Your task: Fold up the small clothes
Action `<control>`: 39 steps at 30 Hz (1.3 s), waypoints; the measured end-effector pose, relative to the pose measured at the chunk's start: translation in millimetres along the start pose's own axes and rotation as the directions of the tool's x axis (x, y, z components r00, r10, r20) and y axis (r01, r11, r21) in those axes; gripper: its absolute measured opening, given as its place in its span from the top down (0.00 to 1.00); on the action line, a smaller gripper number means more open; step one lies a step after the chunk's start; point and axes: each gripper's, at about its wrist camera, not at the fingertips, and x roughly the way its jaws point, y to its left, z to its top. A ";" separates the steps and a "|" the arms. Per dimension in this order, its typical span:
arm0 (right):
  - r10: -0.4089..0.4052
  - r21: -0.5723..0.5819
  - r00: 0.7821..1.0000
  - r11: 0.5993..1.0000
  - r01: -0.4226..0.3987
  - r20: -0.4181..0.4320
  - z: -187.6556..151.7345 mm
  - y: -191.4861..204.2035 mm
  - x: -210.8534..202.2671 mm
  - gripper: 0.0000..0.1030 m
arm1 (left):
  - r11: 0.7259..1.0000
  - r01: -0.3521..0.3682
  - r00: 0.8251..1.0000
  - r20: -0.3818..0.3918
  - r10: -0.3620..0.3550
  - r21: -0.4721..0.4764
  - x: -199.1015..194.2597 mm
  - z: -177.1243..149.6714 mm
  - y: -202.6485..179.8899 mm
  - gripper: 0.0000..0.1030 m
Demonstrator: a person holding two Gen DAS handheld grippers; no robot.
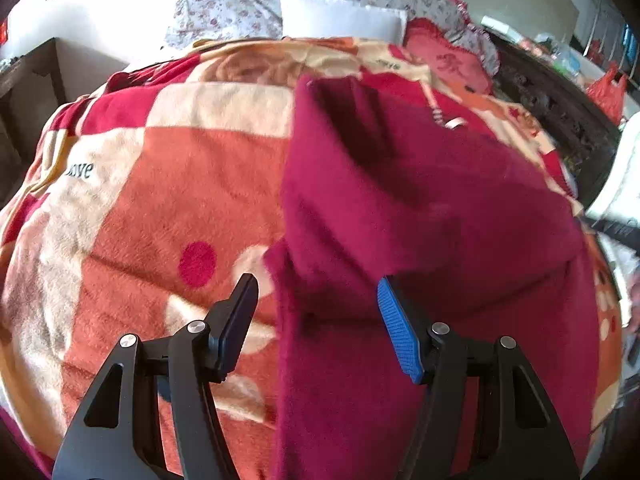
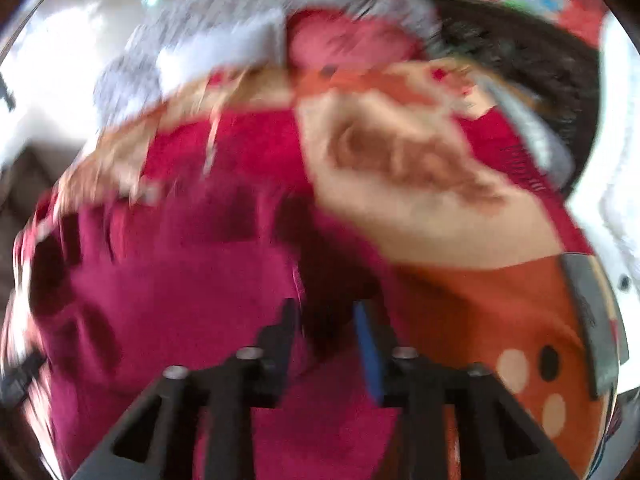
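The left gripper (image 1: 316,292) hangs spread over the crimson garment (image 1: 420,220) on the patterned blanket (image 1: 160,184). Only the blurred right view shows the right gripper (image 2: 326,316), its jaws narrowly apart over the garment.

I'm looking at a deep crimson, plain fuzzy garment (image 1: 420,208) lying on a blanket (image 1: 160,184) patterned in orange, cream and red blocks with a red dot and dark lettering. Behind it I see a white pillow (image 1: 340,16), and bedding (image 1: 248,4) in white with small reddish flowers. My left gripper (image 1: 316,292) is black with one blue ridged pad, and the blurred right gripper (image 2: 326,316) shows the same black and blue.
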 end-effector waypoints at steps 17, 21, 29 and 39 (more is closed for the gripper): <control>0.561 -0.383 0.798 0.702 -0.600 -0.221 20.0 281.7 59.2 0.59 | 0.987 0.015 0.999 -0.044 -0.022 -0.157 26.8 -0.1 39.4 0.39; 0.573 -0.400 0.764 0.652 -0.644 -0.296 12.8 304.1 77.8 0.77 | 0.988 0.019 0.999 -0.042 -0.026 -0.150 28.5 0.0 38.8 0.39; 0.524 -0.477 0.836 0.701 -0.531 -0.160 27.7 328.0 67.2 0.93 | 0.984 0.010 1.000 0.009 -0.009 -0.178 17.5 13.2 44.3 0.39; 0.402 -0.578 0.895 0.691 -0.434 -0.192 13.1 249.0 49.4 0.86 | 0.986 -0.022 0.999 -0.046 0.015 -0.167 30.9 8.8 48.8 0.39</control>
